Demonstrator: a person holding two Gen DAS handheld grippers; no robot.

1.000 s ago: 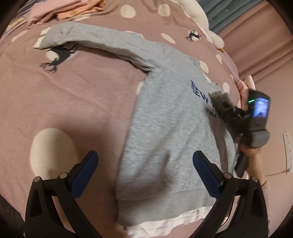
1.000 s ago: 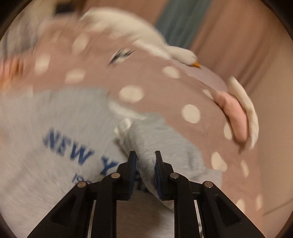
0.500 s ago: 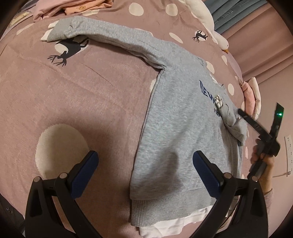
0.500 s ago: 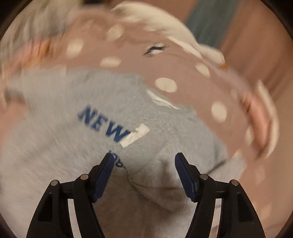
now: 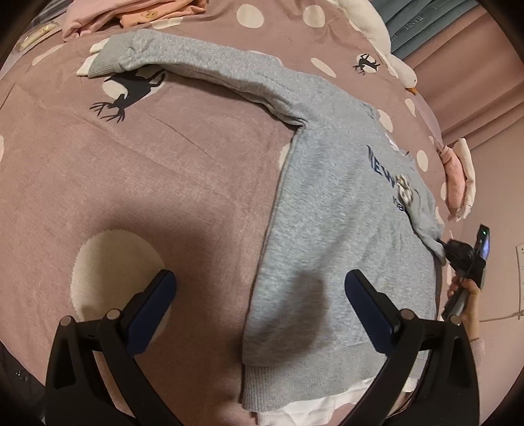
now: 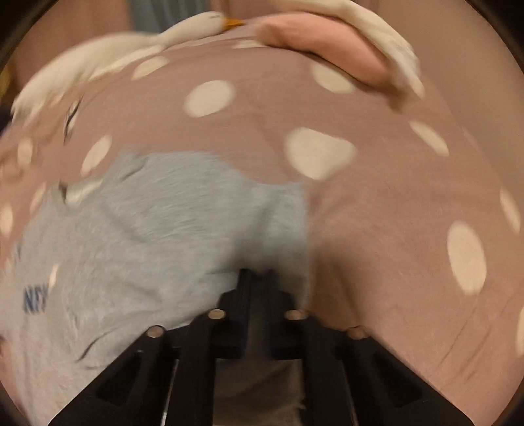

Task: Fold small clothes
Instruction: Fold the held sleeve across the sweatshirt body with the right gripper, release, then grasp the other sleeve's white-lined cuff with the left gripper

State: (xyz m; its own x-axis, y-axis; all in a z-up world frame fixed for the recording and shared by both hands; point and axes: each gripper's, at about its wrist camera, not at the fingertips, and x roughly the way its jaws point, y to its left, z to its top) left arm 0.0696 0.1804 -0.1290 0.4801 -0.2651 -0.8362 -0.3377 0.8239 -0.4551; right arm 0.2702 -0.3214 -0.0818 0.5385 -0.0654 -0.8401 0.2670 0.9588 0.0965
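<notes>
Pink spotted bed (image 5: 170, 183). Grey sweater (image 5: 327, 229) lies flat right of centre, its long sleeve (image 5: 209, 65) running to the upper left. Left tongs (image 5: 258, 301) apart, empty, nearer that sleeve. Right tongs (image 6: 257, 285), just closed, clamped on the sweater's right edge.

A bedroom at home: a bed (image 5: 163, 183) spread with a mauve sheet printed with cream dots and dark deer, a white goose plush toy (image 5: 383, 36) along its far edge, folded pink clothes (image 5: 131, 13) stacked nearby, and pink curtains (image 5: 465, 82) behind.
</notes>
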